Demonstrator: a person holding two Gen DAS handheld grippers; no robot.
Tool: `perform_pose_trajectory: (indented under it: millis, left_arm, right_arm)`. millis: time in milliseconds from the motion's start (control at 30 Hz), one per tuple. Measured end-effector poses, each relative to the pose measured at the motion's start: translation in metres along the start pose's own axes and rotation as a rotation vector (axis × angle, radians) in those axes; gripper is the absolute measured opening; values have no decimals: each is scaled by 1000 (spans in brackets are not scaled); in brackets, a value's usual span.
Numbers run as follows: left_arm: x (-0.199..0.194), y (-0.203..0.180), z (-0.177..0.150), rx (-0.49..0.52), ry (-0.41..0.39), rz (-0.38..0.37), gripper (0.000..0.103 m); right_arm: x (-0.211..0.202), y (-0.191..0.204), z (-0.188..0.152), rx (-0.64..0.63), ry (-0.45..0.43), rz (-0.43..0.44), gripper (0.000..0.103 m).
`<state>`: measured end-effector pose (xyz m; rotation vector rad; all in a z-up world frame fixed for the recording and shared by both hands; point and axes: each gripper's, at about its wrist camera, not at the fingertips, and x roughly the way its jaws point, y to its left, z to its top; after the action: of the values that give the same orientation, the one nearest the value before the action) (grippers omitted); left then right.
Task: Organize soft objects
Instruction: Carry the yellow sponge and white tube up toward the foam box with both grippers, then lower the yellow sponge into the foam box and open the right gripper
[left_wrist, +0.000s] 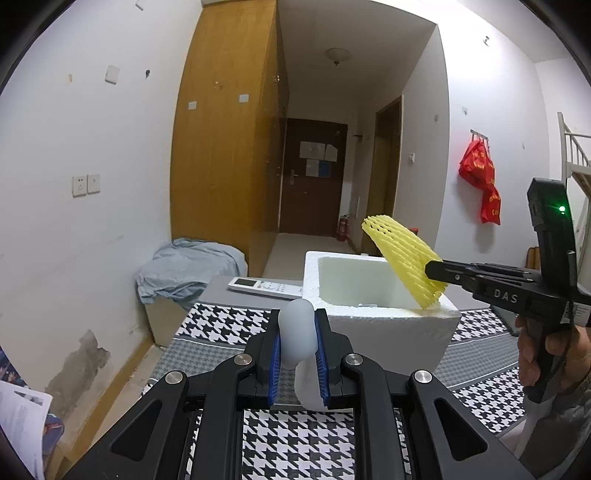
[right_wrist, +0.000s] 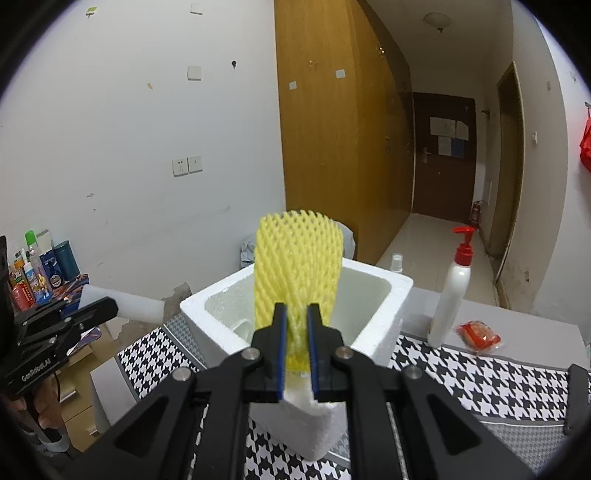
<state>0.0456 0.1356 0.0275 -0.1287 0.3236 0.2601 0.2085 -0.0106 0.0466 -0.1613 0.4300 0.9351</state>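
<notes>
My left gripper (left_wrist: 297, 328) is shut on a pale white soft foam piece (left_wrist: 297, 332), held above the houndstooth cloth just left of the white foam box (left_wrist: 384, 332). It also shows in the right wrist view (right_wrist: 122, 299). My right gripper (right_wrist: 296, 325) is shut on a yellow foam net sleeve (right_wrist: 297, 266), held upright over the open foam box (right_wrist: 369, 332). In the left wrist view the sleeve (left_wrist: 402, 258) hangs over the box's right rim with the right gripper (left_wrist: 436, 271) beside it.
A remote control (left_wrist: 264, 286) lies behind the box. A white pump bottle (right_wrist: 452, 291) and a red packet (right_wrist: 478, 336) sit right of the box. A small object lies inside the box (right_wrist: 242, 326). Bottles (right_wrist: 33, 266) stand at far left.
</notes>
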Motion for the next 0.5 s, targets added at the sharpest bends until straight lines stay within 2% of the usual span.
perform_pose_trajectory:
  millis: [500]
  left_arm:
    - [-1,2,-1,0,0,-1,18]
  right_arm:
    - [18,0,6,7,27,-13,13]
